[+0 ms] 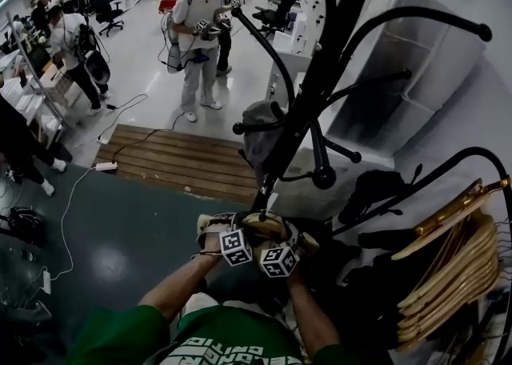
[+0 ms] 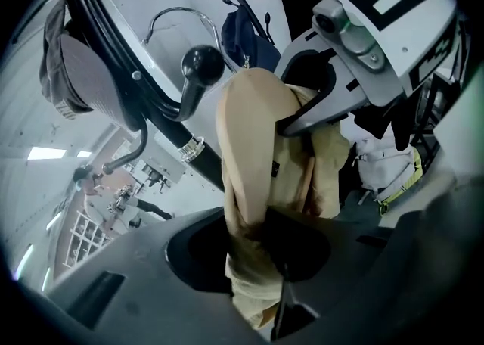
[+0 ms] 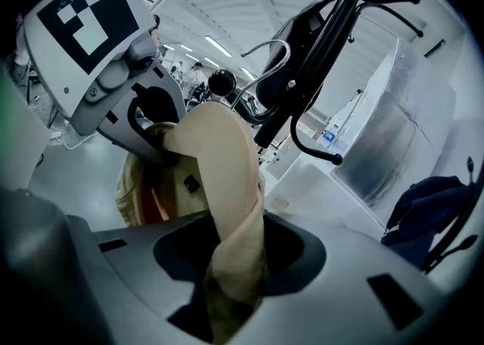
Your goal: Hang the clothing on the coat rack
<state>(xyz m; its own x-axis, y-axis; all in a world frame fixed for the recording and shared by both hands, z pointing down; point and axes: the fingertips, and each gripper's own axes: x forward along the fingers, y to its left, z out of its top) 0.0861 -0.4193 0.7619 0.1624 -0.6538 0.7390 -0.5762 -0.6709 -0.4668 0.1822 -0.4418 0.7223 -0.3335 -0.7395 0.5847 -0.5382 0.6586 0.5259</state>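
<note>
Cloth, beige, fills the left gripper: its jaws are clamped on a bunched fold, with the pads buried in it. The right gripper pinches the same cloth the same way, and its tips are hidden too. Each gripper's marker cube shows in the other's view, and the cloth bridges them as a short hump. What sort of garment it is cannot be told. In the head view, cubes and hands cover nearly all of it. It sits low beside the rack, not yet on a hook; one knob shows just above the hump. The rack's foot is hidden behind the hands and its top is cut off. A grey item hangs higher on the rack, and dark clothing hangs to the rack's right.
</note>
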